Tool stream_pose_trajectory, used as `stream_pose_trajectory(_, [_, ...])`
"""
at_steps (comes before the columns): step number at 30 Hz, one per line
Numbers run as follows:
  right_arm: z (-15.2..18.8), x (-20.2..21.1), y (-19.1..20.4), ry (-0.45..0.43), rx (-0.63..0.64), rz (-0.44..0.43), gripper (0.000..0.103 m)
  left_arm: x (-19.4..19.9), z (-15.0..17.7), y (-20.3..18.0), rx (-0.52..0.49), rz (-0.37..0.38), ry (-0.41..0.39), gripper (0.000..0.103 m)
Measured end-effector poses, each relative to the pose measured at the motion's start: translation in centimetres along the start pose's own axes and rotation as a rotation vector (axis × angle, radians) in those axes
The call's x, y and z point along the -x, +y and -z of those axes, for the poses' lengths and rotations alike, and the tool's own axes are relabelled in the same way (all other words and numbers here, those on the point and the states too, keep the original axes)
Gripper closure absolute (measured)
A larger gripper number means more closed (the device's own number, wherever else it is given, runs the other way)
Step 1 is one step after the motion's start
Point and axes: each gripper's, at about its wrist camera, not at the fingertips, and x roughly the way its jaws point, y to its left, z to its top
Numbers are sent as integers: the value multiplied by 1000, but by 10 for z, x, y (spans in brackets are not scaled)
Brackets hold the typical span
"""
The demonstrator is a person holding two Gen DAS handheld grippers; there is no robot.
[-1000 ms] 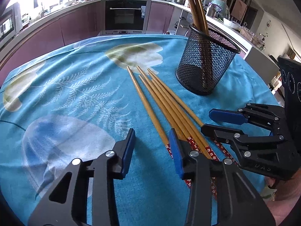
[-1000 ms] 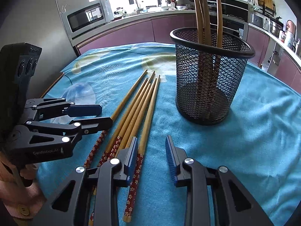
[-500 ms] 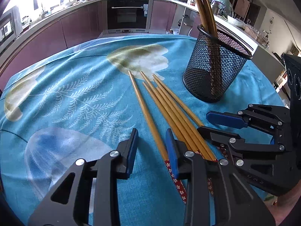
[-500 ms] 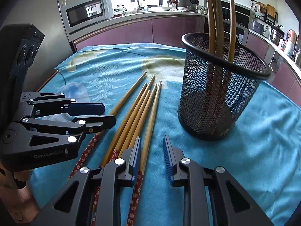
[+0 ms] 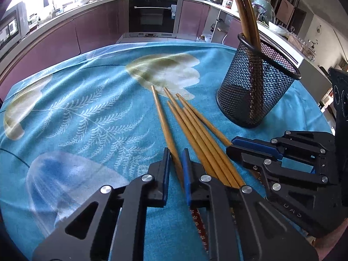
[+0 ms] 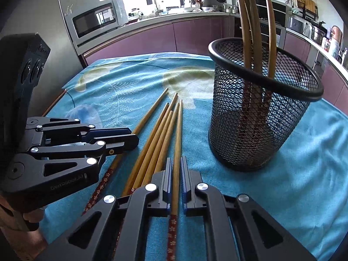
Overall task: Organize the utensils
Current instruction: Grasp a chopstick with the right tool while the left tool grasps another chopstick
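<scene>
Mesh utensil holder (image 6: 256, 117) stands upright on the blue fern-print cloth (image 5: 91, 113) over the worktop. A few chopsticks (image 6: 250, 21) already stand in it, patterned ends down, tips fanned against the rim. My guess is that the rest are to go there too.

Loose chopsticks (image 5: 195, 126) lie flat just left of the holder, five in a rough sheaf, tips pointing away, red flowered handles nearest the holders of the tongs.

Right tongs (image 6: 176, 174): narrowed on the chopstick nearest the holder (image 6: 177, 143), pads at either side of its shaft just above the patterned end. Looks like a pinch, or all but.

Left tongs (image 5: 175, 163): narrowed round the chopstick farthest from the holder (image 5: 162, 119); a sliver of gap shows, so straddling, contact uncertain.

Each takes an outer stick, probably so the middle three stay undisturbed.

Writing: "GenRobot.AI" moulded on the left tongs' body; "DAS" partly readable, inverted, on the right one's. The microwave (image 6: 95, 19) beyond the holder shows no legible brand.
</scene>
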Motion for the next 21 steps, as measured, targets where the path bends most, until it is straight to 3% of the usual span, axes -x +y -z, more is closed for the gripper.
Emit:
stream_pose_trajectory(12, [6, 12, -3, -8, -13, -31, 97, 13, 9, 4, 36, 36, -14, 95])
stream_pose_trajectory(21, [7, 8, 1, 19, 27, 18, 96, 10, 15, 10, 22, 30, 9, 95])
